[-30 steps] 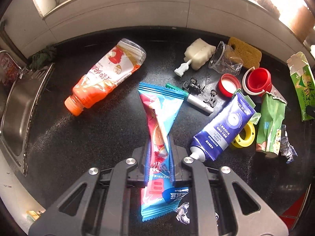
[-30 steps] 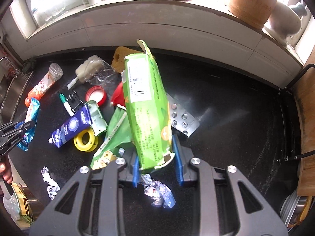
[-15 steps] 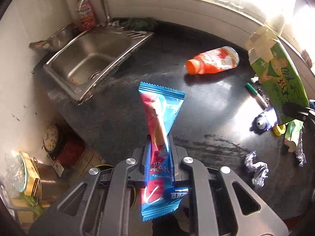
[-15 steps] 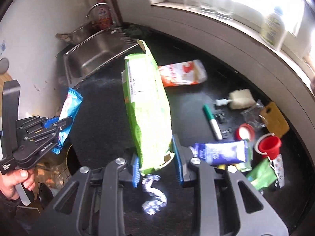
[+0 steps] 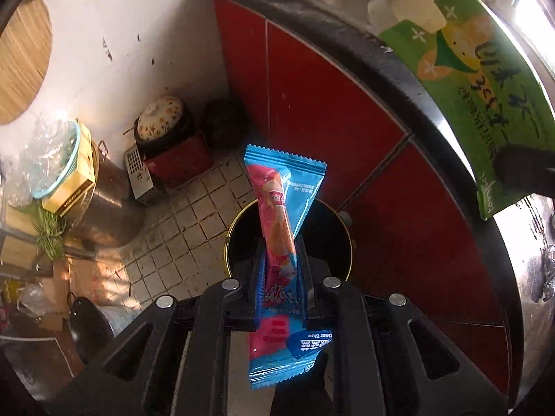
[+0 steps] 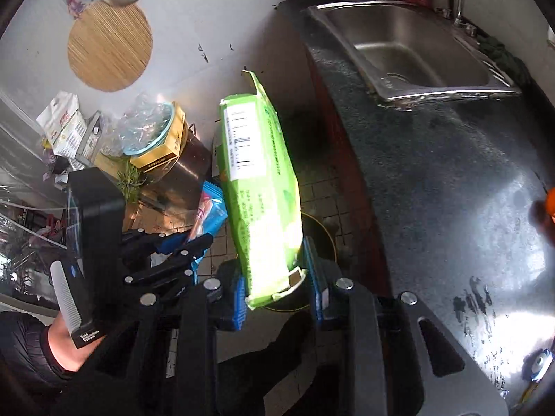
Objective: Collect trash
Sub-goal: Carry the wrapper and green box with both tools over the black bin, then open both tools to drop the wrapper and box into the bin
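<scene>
- Two hand-held grippers hang over the tiled floor, both off the front edge of the black speckled stone countertop (image 6: pixel 451 180), pointing steeply down at the round black trash bin with a thin gold rim (image 5: pixel 242 222)
- Left gripper (image 5: pixel 280 270): its jaws are pinched tight on a long blue and pink plastic snack wrapper (image 5: pixel 277 208), gripped around its middle; the wrapper's far end sticks out over the bin's mouth, its near end trails back between the gripper's arms
- Right gripper (image 6: pixel 277 291): its blue-padded jaws are closed on the lower end of a flattened green paper carton with a white barcode label (image 6: pixel 256 187); the carton stands up and away from the fingers, with its torn top flap farthest from the bin
- From the right wrist view the bin (image 6: pixel 322 232) shows only as a dark arc behind the carton and beside the red cabinet
- Beside the bin on one side stand the glossy red cabinet doors (image 5: pixel 312 111) under the countertop's edge; the bin sits just next to them
- On the bin's other side the pale floor tiles (image 5: pixel 194 222) lie bare for a stretch, then a steel pot (image 5: pixel 111 194) and a red box with a black rice cooker (image 5: pixel 166 138) stand against the white wall
- Farther along the countertop from the bin, a stainless steel sink (image 6: pixel 416 52) is set in
- A person's hand in a dark sleeve (image 6: pixel 62 350) holds the left gripper (image 6: pixel 197 242), which sits just beside the carton without clearly touching it
</scene>
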A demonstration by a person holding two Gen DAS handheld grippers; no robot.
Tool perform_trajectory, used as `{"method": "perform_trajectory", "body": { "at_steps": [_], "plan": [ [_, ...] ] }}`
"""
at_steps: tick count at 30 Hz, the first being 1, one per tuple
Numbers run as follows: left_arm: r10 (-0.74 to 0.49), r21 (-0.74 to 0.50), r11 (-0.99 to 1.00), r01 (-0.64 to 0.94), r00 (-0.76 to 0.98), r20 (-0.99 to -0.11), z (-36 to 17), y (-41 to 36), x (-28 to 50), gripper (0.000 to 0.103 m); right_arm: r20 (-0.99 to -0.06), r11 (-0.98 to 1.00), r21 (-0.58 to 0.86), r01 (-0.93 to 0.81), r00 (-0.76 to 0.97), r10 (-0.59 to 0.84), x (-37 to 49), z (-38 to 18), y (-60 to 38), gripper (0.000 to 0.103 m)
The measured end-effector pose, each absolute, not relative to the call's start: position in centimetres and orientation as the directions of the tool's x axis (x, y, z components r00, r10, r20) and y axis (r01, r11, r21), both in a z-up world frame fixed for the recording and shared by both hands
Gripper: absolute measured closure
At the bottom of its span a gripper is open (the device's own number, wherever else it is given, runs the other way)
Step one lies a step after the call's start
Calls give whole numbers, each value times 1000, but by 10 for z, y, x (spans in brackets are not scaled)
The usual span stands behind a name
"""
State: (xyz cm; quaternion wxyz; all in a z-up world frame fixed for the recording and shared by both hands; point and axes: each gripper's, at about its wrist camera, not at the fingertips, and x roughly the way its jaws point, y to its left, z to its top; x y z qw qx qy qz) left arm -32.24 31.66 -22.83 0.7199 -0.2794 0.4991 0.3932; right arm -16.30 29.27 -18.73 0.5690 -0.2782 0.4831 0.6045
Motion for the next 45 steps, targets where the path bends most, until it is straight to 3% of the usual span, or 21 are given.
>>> {"method": "perform_trajectory", "body": {
  "at_steps": [13, 24, 25, 26, 28, 31, 39, 45],
  "plan": [
    [168, -76, 506, -859, 185, -968, -389, 336, -336, 89, -952, 159, 240, -958, -200, 230, -180, -366, 337, 75],
    [140, -74, 525, -848, 172, -975, -432, 339, -329, 86, -961, 157, 233, -960, -203, 187, -185, -417, 342, 72],
    [140, -80, 525, -847, 179, -974, -433, 339, -330, 78, -958, 151, 244, -958, -213, 191, -186, -417, 342, 70],
    [142, -86, 527, -846, 187, -972, -433, 338, -331, 60, -957, 153, 250, -956, -220, 189, -187, -418, 342, 66],
    [149, -93, 524, -847, 198, -969, -432, 338, -335, 30, -951, 170, 271, -947, -236, 200, -183, -416, 342, 41],
    [146, -110, 525, -844, 217, -965, -428, 337, -341, 26, -940, 168, 301, -939, -262, 220, -183, -407, 338, 31],
    [163, -70, 558, -827, 192, -968, -387, 329, -351, 19, -932, 121, 290, -949, -252, 260, -193, -348, 325, 26],
    [200, -19, 606, -795, 175, -964, -313, 321, -335, 18, -898, 176, 280, -944, -192, 395, -177, -256, 292, 23]
  ]
}}
